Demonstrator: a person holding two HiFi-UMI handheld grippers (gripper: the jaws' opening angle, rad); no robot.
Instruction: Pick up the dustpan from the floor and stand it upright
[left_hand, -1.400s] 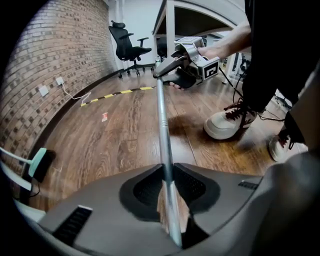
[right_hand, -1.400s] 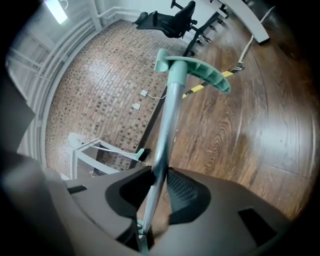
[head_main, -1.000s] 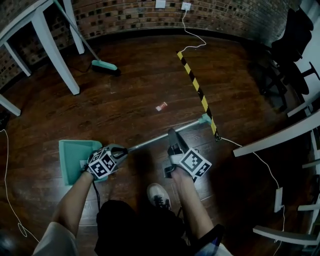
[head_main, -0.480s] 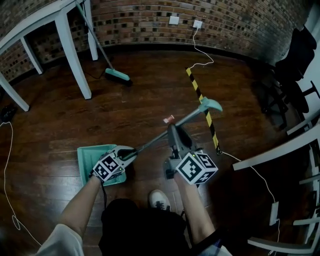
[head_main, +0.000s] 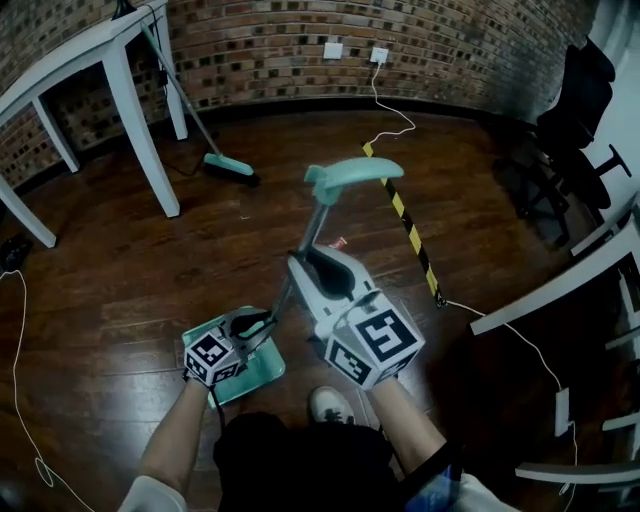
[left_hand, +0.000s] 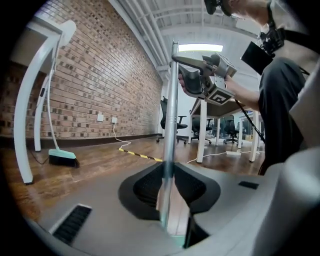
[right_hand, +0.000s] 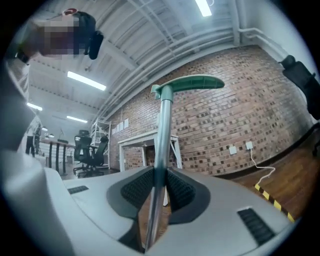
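The dustpan has a teal pan (head_main: 258, 372) on the floor, a metal pole (head_main: 312, 235) and a teal handle (head_main: 352, 172). The pole now stands steeply, handle uppermost. My left gripper (head_main: 255, 325) is shut on the pole just above the pan; in the left gripper view the pole (left_hand: 171, 110) rises between the pads of the left gripper (left_hand: 167, 182). My right gripper (head_main: 318, 263) is shut on the pole higher up. In the right gripper view the right gripper (right_hand: 157, 187) clamps the pole below the teal handle (right_hand: 192, 84).
A teal broom (head_main: 228, 167) leans against a white table (head_main: 140, 130) at the back left. A black-and-yellow strip (head_main: 410, 225) and a white cable (head_main: 390, 100) lie on the wood floor. White desks (head_main: 560, 285) and black chairs (head_main: 580, 100) stand at the right. A shoe (head_main: 330, 403) is near the pan.
The pole has swung from lying low over the floor to nearly upright. My right gripper rose and rolled with it; the left gripper rose a little. The pan stayed near my feet.
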